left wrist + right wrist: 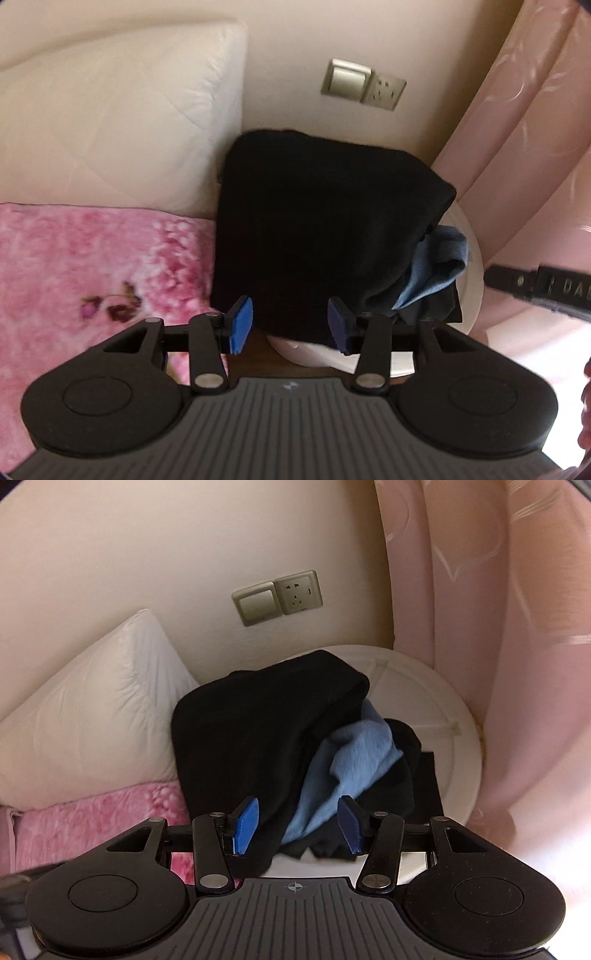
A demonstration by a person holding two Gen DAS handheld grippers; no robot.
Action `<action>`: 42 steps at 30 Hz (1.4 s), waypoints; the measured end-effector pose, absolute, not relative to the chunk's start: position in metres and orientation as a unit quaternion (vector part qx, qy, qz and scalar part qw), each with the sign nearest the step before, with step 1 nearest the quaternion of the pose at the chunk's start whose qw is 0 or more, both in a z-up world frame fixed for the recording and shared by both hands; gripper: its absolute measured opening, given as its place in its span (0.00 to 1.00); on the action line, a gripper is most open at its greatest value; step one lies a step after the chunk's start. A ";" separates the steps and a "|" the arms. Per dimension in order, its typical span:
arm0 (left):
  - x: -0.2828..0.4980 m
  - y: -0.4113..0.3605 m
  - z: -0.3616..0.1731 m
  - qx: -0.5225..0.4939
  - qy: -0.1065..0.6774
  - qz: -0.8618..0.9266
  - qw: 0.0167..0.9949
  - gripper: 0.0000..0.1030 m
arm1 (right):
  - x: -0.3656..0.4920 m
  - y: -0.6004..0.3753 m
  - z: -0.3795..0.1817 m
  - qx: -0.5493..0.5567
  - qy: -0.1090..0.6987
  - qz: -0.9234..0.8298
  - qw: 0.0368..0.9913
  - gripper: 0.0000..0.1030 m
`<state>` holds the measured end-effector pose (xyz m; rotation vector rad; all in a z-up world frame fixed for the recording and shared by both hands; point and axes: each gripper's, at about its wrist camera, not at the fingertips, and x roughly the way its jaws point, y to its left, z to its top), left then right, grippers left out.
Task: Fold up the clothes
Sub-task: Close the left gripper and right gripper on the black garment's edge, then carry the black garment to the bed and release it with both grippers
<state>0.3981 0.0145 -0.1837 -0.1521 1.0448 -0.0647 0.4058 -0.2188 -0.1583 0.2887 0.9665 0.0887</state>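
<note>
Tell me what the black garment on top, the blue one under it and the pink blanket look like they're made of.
Black garment: matte, likely a soft knit; detail is lost in the dark. Blue garment: soft, heathered jersey-like cloth, crumpled in loose folds. Pink blanket: plush fleece, fuzzy pile with a floral print.

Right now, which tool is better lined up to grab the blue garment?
Right. The blue garment lies between the open right tool. The left tool frames the black garment; blue sits off to its right.
</note>
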 end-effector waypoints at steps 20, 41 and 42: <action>0.522 0.028 -0.290 -0.291 0.555 -0.018 0.779 0.46 | 0.546 -0.244 -0.241 0.246 0.506 0.021 0.826 0.56; 0.510 0.091 -0.257 -0.387 0.477 -0.039 0.788 0.00 | 0.526 -0.161 -0.149 0.205 0.405 0.230 0.861 0.08; 0.503 0.098 -0.251 -0.394 0.465 -0.035 0.792 0.00 | 0.521 -0.152 -0.141 0.201 0.397 0.244 0.862 0.08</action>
